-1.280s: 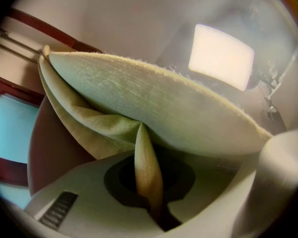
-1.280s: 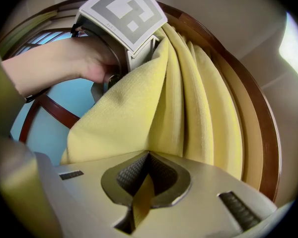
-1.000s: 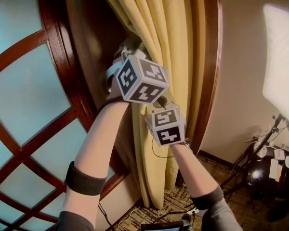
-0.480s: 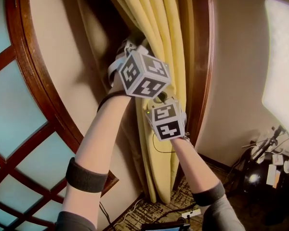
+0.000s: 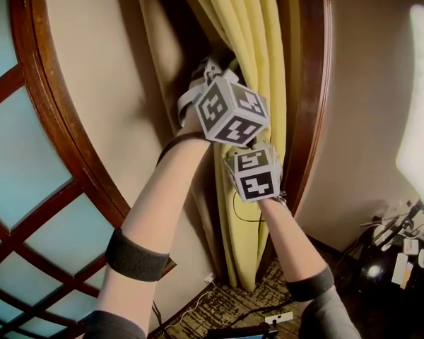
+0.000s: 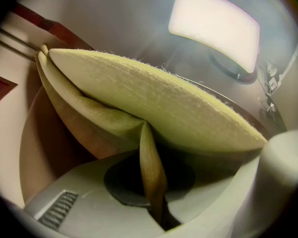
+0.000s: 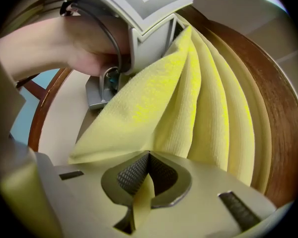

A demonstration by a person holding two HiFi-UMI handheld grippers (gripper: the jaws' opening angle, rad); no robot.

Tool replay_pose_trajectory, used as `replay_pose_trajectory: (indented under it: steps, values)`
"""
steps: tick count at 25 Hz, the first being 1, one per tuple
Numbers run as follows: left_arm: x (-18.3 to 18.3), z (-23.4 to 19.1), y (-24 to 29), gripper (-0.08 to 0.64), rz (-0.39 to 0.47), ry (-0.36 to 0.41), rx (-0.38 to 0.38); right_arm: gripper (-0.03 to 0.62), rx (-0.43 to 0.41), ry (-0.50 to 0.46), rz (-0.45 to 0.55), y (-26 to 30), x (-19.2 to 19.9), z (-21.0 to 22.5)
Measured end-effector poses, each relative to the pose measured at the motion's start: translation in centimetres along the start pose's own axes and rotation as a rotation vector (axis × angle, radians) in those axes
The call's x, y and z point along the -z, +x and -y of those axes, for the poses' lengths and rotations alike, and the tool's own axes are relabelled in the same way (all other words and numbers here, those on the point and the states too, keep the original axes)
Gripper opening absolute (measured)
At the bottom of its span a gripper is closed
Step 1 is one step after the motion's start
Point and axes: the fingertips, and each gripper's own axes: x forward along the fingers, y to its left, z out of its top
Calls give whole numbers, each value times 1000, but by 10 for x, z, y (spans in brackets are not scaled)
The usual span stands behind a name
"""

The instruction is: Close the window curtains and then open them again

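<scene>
Here, a yellow curtain (image 5: 261, 48) hangs bunched in pleats at twelve to one o'clock in the head view, against the dark wooden window frame (image 5: 307, 119). The left gripper (image 6: 156, 207) has its tongs pressed together on a thin fold of the cloth. The right gripper (image 7: 139, 200), just below it, pinches another fold of the same edge.

The fabric looks soft, woven and fairly light. It should follow a pull easily, though a thin pinch may slip under a sharp tug. The leading edge, where both grippers grip, seems the best hold.

Only the head view shows the bluish window panes (image 5: 18, 161) at nine o'clock and the curtain reaching the floor. Only the gripper views show the pinched folds. The left gripper view alone shows a bright light panel (image 6: 213, 29) at one o'clock.
</scene>
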Motion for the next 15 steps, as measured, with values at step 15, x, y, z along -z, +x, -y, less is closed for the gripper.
replay_pose_trajectory:
  steps: [15]
  values:
    - [35,-18,-84,62,-4,-76,22,12,69,51,-17,-32,8,-59]
